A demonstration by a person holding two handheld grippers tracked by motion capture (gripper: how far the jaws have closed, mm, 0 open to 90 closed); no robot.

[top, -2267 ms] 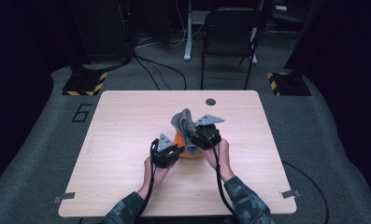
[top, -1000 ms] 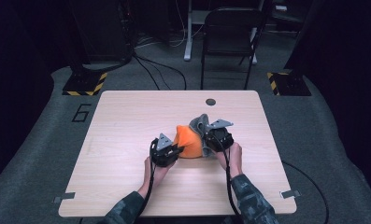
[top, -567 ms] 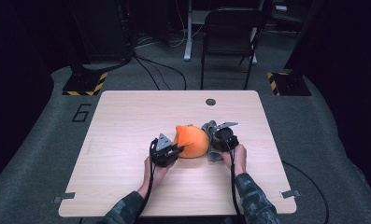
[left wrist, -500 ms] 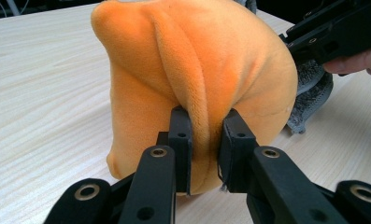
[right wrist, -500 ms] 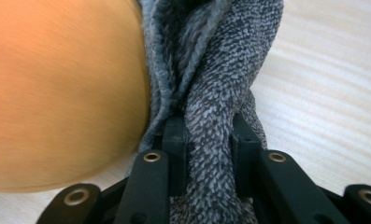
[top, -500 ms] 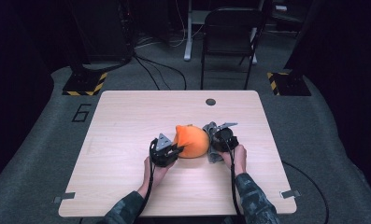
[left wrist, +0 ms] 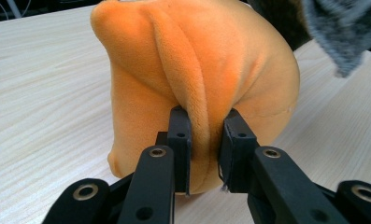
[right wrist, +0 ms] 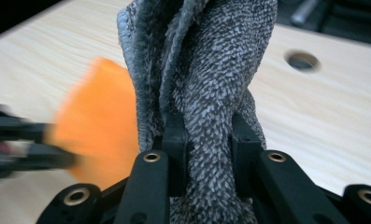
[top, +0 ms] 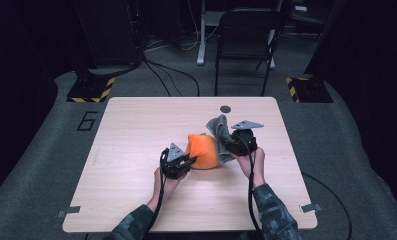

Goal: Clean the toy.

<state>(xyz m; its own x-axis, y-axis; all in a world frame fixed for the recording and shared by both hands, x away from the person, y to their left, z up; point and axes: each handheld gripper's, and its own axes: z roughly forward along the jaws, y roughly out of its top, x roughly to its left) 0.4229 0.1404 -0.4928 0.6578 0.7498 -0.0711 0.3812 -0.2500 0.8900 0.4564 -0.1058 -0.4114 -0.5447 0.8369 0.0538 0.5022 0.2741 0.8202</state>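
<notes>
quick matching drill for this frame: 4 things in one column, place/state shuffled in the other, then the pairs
Things:
1. orange plush
2. grey cloth
3. round hole
4. folding chair

Place or state:
A. on the floor beyond the table
B. pinched in the right gripper
C. in the tabletop near its far edge
D. a fold of it pinched in the left gripper

Pairs: 1-D, 2-B, 3-C, 4-A

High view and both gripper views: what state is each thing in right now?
Orange plush cloth: bunched on the table, one fold pinched.
Grey terry cloth: gathered, lifted upright, clamped.
Left gripper: shut on the orange fold.
Right gripper: shut on the grey cloth.
Light wooden table: flat, bearing the orange cloth.
</notes>
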